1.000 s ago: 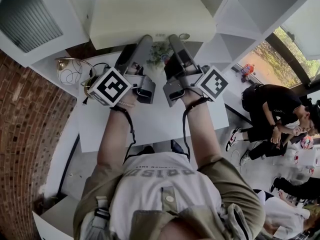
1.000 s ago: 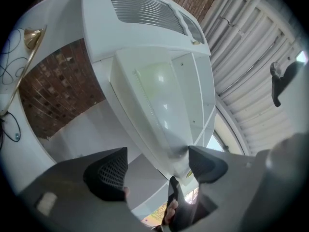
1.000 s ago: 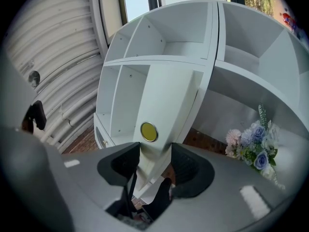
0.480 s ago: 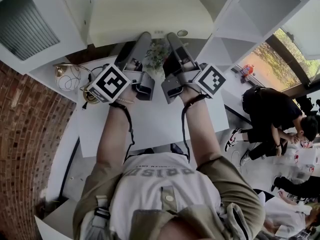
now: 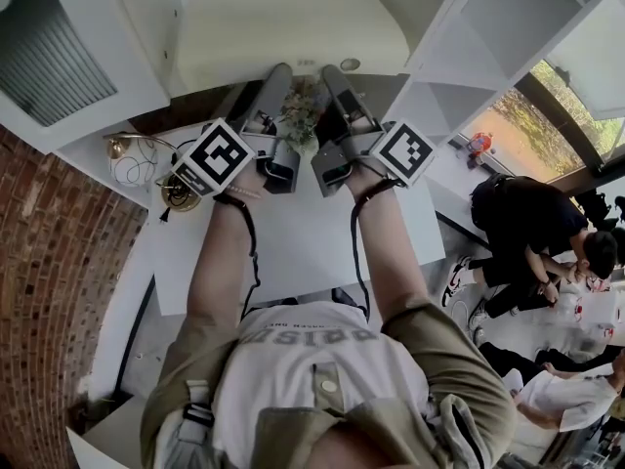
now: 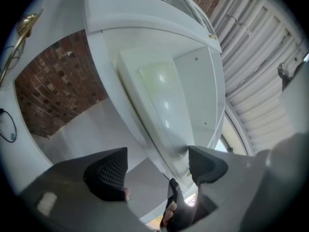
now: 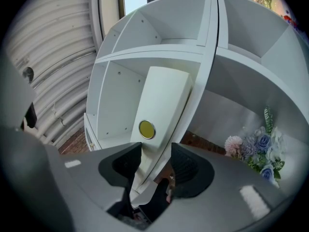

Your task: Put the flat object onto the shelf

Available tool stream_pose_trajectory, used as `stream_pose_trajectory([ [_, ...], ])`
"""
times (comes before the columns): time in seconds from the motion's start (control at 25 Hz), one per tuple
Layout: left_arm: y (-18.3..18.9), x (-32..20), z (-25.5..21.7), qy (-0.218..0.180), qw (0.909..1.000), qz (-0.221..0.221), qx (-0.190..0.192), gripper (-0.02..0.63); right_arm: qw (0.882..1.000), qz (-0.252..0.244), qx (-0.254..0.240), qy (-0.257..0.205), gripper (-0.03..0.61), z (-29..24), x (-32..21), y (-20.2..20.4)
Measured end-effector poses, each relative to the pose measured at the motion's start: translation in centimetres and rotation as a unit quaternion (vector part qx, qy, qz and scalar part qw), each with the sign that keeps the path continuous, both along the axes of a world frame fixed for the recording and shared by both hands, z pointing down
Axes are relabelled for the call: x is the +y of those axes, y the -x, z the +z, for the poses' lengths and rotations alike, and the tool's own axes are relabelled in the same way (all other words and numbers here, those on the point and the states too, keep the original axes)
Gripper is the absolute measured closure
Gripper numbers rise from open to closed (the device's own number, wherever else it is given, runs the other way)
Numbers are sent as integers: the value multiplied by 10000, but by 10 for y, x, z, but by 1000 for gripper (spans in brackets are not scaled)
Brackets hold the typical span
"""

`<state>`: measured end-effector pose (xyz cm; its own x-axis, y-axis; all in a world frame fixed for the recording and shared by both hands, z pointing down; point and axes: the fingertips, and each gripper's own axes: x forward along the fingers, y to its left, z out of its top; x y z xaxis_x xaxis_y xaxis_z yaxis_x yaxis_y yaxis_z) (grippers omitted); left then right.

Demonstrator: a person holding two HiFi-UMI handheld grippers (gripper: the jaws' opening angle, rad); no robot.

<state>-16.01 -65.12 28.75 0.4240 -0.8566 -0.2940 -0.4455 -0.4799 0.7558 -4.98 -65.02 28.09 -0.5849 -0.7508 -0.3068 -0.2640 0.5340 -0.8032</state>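
Observation:
The flat object [image 5: 288,27] is a cream slab with rounded corners, lying in an open compartment of the white shelf [image 5: 459,27]. Both grippers reach up to its near edge. In the right gripper view the slab [image 7: 161,98] carries a round yellow sticker, and its corner runs down between the jaws. My right gripper [image 7: 155,167] is closing and its pads press on that corner. In the left gripper view the slab [image 6: 161,100] lies along the shelf board. My left gripper [image 6: 157,170] stands wide open, its right-hand pad [image 6: 205,166] near the slab's end.
A bunch of artificial flowers [image 5: 301,107] stands just under the shelf, between the grippers. A gold wire ornament [image 5: 137,159] sits at the left of the white table [image 5: 293,237]. A brick wall [image 5: 49,262] is on the left. People [image 5: 532,223] crouch at the right.
Both grippers have moved up and forward toward the shelf. The cream slab has gone a little deeper into its compartment.

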Motion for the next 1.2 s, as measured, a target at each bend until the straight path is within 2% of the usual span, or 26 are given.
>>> stream_pose_trajectory([
  [0.24,0,-5,0,41,10000,-59,-32,201,10000,46,59,61,400,1,-6,-1],
  [0.4,1,-3,4,153,9998,-143,-79,212,9998,-53,-193,49,402,-3,-2,-1],
  [0.52,3,6,9,180,9994,-217,-186,224,9998,11,93,-199,402,-5,7,-5],
  [0.64,5,25,9,70,9979,-325,-556,224,9976,90,513,-465,402,-4,23,-8],
  [0.72,6,42,13,-10,9933,-471,-1055,224,9932,267,975,-575,402,3,37,-13],
  [0.84,10,72,21,-127,9758,-834,-2018,254,9794,617,1758,-779,411,17,60,-26],
  [0.96,9,106,33,-223,9498,-1189,-2884,287,9572,892,2549,-1039,447,32,89,-35],
  [1.08,2,141,47,-258,9226,-1455,-3564,324,9374,987,3104,-1234,457,49,121,-42],
  [1.2,-10,176,60,-296,8973,-1648,-4084,373,9163,1080,3589,-1411,473,65,155,-47],
])
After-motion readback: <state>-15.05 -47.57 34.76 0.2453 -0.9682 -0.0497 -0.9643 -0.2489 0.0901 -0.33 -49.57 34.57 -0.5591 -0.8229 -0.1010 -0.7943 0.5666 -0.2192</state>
